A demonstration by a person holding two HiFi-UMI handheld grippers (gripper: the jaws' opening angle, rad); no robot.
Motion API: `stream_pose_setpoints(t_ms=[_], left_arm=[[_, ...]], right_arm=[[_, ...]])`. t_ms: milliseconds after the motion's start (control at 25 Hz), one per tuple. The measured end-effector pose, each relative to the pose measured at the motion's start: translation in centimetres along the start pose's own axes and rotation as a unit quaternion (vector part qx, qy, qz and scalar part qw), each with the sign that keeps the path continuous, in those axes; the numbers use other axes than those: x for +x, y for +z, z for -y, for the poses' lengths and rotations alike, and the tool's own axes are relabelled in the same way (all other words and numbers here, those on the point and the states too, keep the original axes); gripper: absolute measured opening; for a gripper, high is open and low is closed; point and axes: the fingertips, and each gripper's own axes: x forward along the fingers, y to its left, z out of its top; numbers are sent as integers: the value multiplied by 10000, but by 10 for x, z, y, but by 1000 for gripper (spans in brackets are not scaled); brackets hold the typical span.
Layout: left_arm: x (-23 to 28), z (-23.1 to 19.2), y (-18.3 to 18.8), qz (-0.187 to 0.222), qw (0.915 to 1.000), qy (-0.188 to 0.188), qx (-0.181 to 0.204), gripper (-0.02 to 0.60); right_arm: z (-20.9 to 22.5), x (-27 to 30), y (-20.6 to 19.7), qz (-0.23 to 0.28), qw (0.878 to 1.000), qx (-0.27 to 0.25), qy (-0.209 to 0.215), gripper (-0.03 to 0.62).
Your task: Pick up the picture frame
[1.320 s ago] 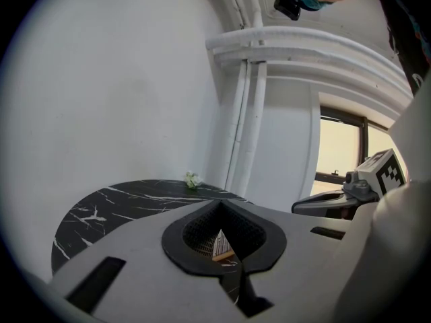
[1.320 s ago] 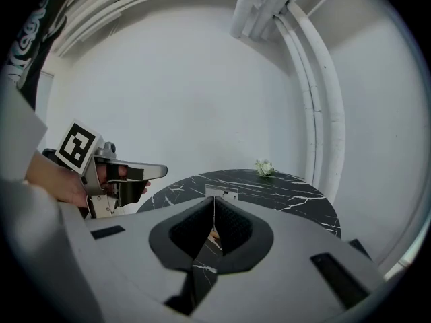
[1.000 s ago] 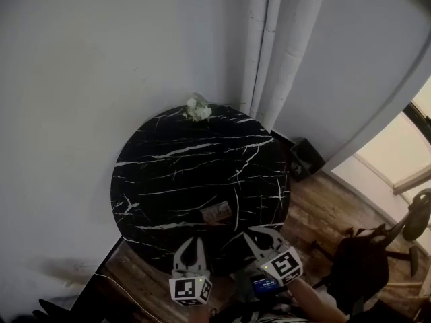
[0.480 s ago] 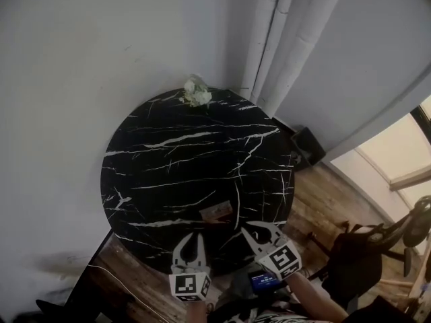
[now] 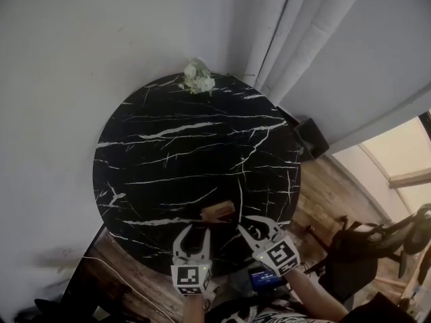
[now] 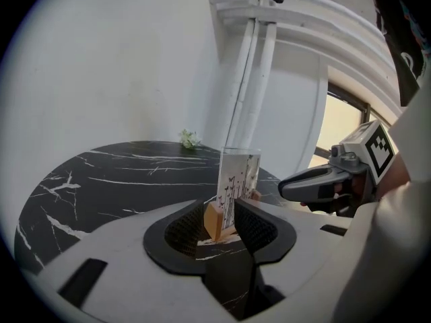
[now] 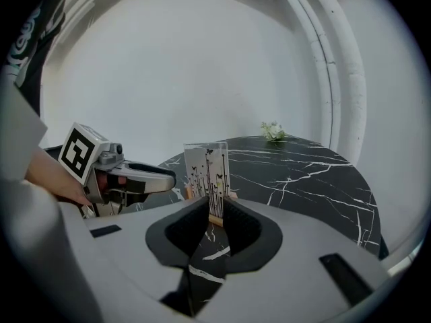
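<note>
Although you have both tools down at the near edge of the worktop (image 5: 168, 147), the picture frame (image 5: 219, 210) is not yet gripped. It stands upright on the worktop, close to the near rim, just ahead of the tongs and apart from both. Your left tongs (image 5: 194, 233) have just been opening and now stand partly apart with nothing between them; the frame shows only through the gap, further out and to the right. Your right tongs (image 5: 254, 224) are drawn together and empty. In my judgement the approach is done; closing on the frame and the lift remain.

Materials noted: the frame is a thin, clear, rectangular pane (image 6: 237, 173), smooth and likely slippery, printed with dark stems and butterflies. It is slotted into a small pale wooden block (image 6: 214, 221) that serves as its foot. The worktop is round and glossy black with white veining, marble in look. A small sprig of pale flowers (image 5: 198, 78) lies at its far edge, by the wall
</note>
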Motion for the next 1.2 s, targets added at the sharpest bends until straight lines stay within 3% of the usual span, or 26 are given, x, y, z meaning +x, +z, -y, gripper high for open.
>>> stream_pose_setpoints(t_ms=[240, 600, 1200], left_arm=[[15, -2, -15, -202, 9996, -150, -132, 192], [30, -3, -20, -316, 9989, -322, -91, 230], [54, 11, -31, -565, 9960, -586, 360, 295]], right_arm=[[6, 17, -11, -232, 9996, 94, 132, 91], [13, 34, -13, -344, 9992, 103, 187, 131], [21, 59, -21, -563, 9976, 107, 378, 187]])
